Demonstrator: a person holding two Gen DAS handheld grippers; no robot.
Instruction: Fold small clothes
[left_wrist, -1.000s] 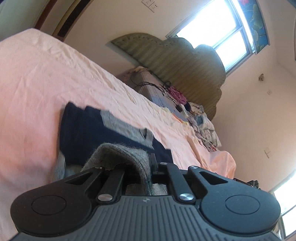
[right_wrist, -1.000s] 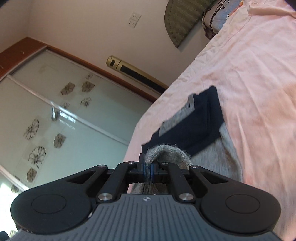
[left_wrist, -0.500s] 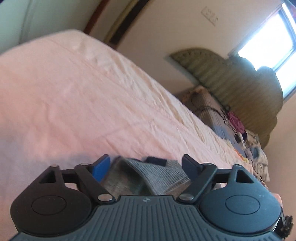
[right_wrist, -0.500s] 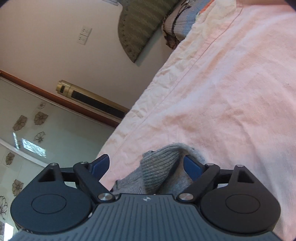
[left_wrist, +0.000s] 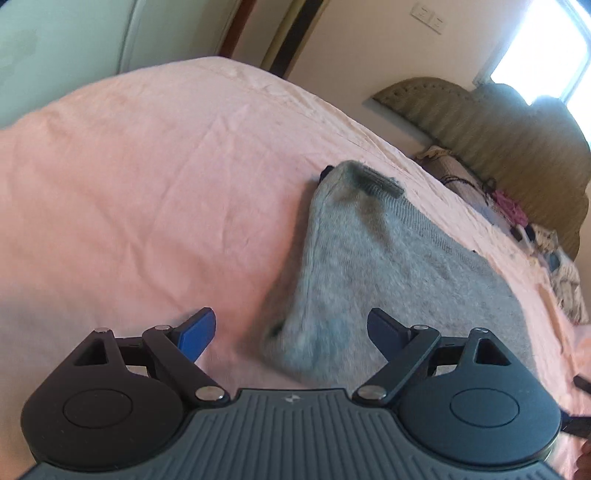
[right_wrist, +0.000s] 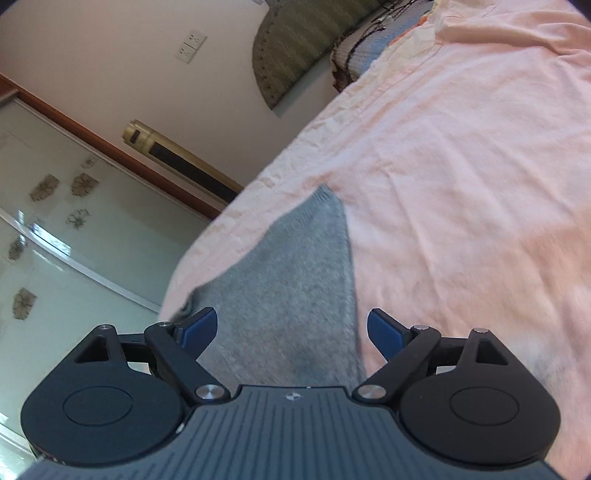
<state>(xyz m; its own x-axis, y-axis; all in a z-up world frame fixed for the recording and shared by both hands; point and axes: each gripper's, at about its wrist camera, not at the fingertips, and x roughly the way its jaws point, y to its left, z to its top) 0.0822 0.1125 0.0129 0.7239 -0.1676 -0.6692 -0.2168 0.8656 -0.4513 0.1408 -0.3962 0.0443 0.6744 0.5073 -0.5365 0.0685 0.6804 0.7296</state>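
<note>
A soft grey knitted garment (left_wrist: 388, 266) lies folded on a bed covered by a pale pink sheet (left_wrist: 147, 177). The left claw (left_wrist: 291, 334) hangs released over the garment's near corner, blue pads clear of the wool. The right claw (right_wrist: 291, 332) is likewise released above the garment (right_wrist: 295, 280), grasping nothing.

both grippers' fingers (left_wrist: 197, 330) (right_wrist: 199, 328) wide apart, empty

Your left tongs (left_wrist: 291, 334) and right tongs (right_wrist: 291, 332) no longer pinch the grey sweater (left_wrist: 388, 266); it lies folded over, hiding the navy.
</note>
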